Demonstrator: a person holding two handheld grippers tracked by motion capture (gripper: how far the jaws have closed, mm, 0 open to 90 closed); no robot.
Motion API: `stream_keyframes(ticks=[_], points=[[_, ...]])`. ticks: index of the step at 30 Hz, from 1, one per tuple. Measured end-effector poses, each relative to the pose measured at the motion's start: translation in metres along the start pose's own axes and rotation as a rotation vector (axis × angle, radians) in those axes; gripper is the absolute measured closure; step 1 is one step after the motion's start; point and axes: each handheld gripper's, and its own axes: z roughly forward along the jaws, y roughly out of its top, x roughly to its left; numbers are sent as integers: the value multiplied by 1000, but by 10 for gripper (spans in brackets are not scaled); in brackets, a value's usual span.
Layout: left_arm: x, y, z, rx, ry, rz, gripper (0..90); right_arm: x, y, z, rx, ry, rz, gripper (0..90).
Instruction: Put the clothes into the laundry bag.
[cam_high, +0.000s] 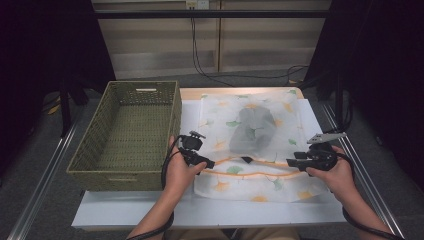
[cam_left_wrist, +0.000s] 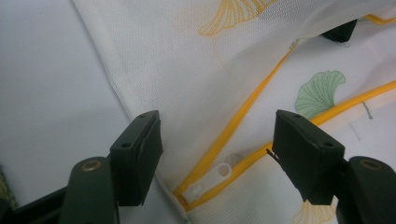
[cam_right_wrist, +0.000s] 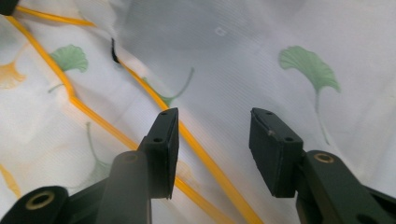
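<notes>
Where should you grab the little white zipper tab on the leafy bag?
Probably grip the white zipper pull by its flat tab, coming from the bag's left edge with the left hand-held gripper. It lies flat at the end of the orange zipper, between the open jaws.

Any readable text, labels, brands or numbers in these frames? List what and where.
None readable. The mesh laundry bag carries a ginkgo-leaf print and an orange zipper, no lettering. The white zipper pull looks blank. The wicker basket and both grippers, left and right, show no markings.
</notes>
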Motion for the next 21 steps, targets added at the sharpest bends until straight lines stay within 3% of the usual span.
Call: stream_keyframes(ticks=[5, 11, 13, 19, 21], points=[[2, 0, 0, 2, 7, 0, 336, -5, -5, -4, -5, -20, 13, 500], [2, -1, 1, 2, 36, -18, 283, -10, -11, -8, -4, -37, 40, 456], [2, -2, 2, 11, 26, -21, 283, -12, -14, -10, -2, -50, 54, 444], [1, -5, 5, 40, 32, -42, 389, -18, -21, -14, -2, -73, 74, 410], [-2, -5, 5, 44, 33, -43, 495, -19, -23, -15, -1, -84, 90, 402]])
